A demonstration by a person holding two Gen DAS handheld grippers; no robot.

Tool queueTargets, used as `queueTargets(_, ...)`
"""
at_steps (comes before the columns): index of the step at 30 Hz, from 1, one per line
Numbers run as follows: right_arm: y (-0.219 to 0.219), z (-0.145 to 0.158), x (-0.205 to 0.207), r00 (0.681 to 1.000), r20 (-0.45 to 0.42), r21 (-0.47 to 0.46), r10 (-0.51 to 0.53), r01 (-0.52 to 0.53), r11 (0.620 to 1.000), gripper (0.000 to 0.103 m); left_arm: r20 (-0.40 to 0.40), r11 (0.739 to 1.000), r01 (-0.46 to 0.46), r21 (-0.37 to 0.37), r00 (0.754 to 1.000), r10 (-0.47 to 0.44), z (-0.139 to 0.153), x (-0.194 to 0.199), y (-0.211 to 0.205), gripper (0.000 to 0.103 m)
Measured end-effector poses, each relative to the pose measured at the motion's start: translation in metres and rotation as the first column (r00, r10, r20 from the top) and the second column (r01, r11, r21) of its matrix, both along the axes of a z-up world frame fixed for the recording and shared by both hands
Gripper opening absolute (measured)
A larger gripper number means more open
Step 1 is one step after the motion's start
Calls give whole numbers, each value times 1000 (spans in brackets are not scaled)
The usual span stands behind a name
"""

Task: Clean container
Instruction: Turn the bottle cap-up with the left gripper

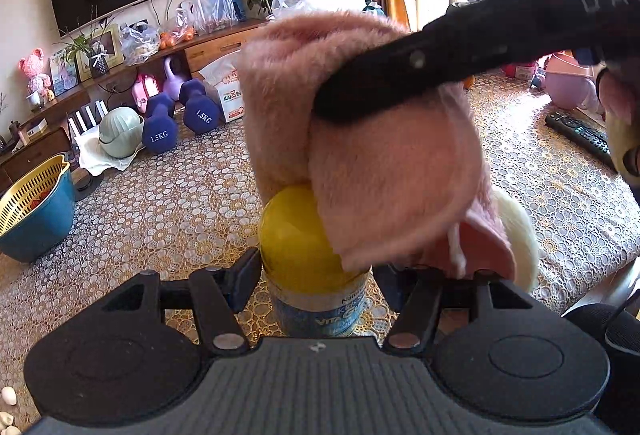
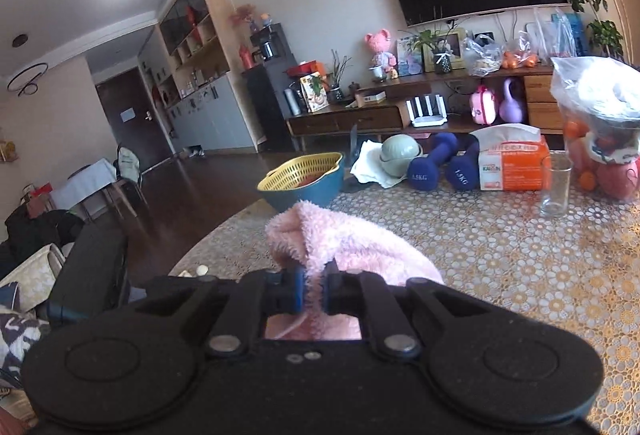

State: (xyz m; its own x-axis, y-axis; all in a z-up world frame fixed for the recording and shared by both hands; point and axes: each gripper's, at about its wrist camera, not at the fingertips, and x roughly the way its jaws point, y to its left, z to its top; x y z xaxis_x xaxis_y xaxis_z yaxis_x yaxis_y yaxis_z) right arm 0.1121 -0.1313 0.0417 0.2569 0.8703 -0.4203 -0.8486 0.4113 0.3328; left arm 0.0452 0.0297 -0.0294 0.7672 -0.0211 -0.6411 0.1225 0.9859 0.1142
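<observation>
In the left wrist view a container with a yellow lid and a blue and white label stands between the fingers of my left gripper, which is shut on it below the lid. A fluffy pink cloth hangs over the lid from above and covers its right side. A black finger of the other gripper presses across the cloth. In the right wrist view my right gripper is shut on the pink cloth, which bulges out ahead of the blue pads; the container is hidden there.
The table carries a lace-pattern cover. A blue bowl with a yellow strainer, two blue dumbbells, a tissue pack, an empty glass, a bag of fruit and a remote control stand around it.
</observation>
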Motion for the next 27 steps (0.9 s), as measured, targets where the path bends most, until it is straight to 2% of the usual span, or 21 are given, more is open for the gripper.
queueTargets(3, 13, -11, -4, 999, -22, -25, 38, -38, 999, 8, 2, 1000, 3, 0, 1000, -3, 0, 2, 0, 61)
queueTargets(7, 24, -30, -2, 998, -42, -82, 37, -41, 996, 9, 4, 1000, 8, 0, 1000, -8, 0, 4, 0, 60)
queueTargets(10, 19, -37, 7, 996, -88, -56, 26, -31, 998, 9, 4, 1000, 9, -13, 1000, -8, 0, 7, 3, 60)
queueTargets(18, 14, -42, 29, 996, -84, -55, -39, 35, 998, 9, 11, 1000, 11, -29, 1000, -11, 0, 17, 5, 60)
queueTargets(24, 5, -53, 51, 983, -137, -28, -122, 120, 992, 11, 15, 1000, 14, -22, 1000, -14, -1, 24, 3, 60)
queueTargets(27, 0, -62, 62, 966, -198, -4, -164, 167, 986, 12, 14, 1000, 14, -23, 1000, -13, -1, 25, 3, 60)
